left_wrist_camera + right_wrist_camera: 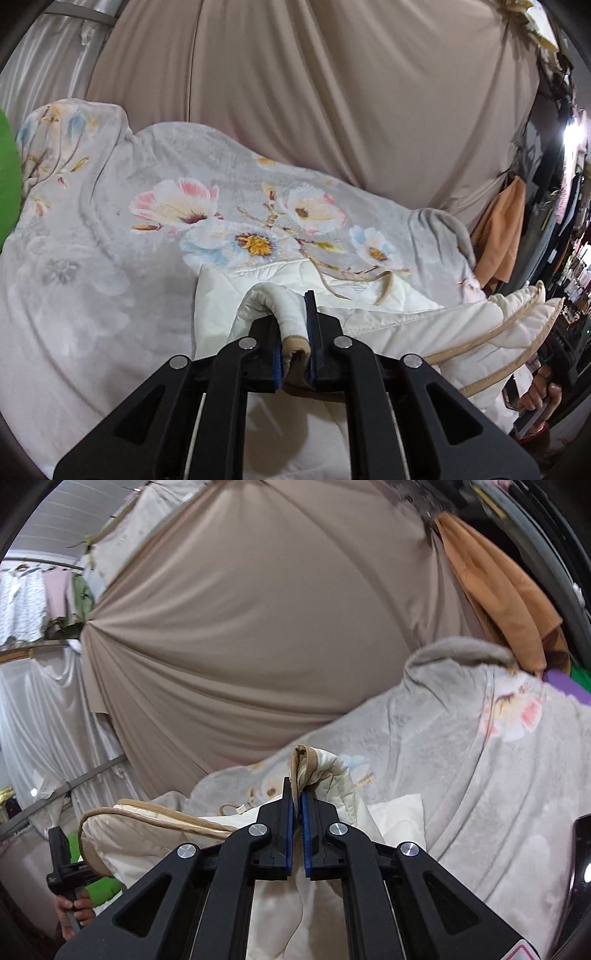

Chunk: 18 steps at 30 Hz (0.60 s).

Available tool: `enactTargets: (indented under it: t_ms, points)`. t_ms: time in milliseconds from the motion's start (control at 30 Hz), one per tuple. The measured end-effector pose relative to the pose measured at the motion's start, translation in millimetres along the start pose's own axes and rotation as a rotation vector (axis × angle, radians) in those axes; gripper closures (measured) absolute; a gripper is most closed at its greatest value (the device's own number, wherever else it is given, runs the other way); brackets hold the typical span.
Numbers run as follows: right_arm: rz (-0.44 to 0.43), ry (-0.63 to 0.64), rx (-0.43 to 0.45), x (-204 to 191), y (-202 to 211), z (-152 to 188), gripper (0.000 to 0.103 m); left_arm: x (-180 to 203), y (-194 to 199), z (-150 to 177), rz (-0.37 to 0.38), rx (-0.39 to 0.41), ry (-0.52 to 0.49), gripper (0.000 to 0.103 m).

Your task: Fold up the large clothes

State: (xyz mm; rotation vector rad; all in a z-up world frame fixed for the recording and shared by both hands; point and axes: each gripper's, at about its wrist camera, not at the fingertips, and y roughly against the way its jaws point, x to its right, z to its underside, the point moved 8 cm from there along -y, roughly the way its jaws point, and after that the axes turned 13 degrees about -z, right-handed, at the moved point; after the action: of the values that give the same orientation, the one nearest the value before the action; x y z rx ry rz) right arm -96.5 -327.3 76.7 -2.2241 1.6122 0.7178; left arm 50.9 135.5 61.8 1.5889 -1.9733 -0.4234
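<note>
We see one floral blanket (122, 229) spread before one beige curtain (332, 92). On the blanket lies one cream quilted garment (406, 317), pinched by left gripper (295, 325) and right gripper (297, 805), two in all.

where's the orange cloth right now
The orange cloth hangs at the right edge of the left wrist view, beside the beige curtain, just past the grey floral blanket; in the right wrist view it is upper right.
</note>
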Motion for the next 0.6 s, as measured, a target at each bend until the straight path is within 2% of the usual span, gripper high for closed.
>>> enactTargets:
  t_ms: [167, 333, 600]
  points:
    - [0.1, -0.014, -0.102, 37.0, -44.8, 3.0, 0.099, -5.5, -53.8, 0.6, -0.063, -0.071, -0.009, 0.094]
    - [0.156, -0.072, -0.207, 71.1, -75.4, 23.8, 0.099, -18.4, -98.5, 21.0, -0.065, -0.179, 0.015, 0.093]
    - [0.222, -0.096, -0.313, 101.4, -102.9, 51.5, 0.099, -16.1, -131.0, 38.7, -0.083, -0.214, -0.027, 0.091]
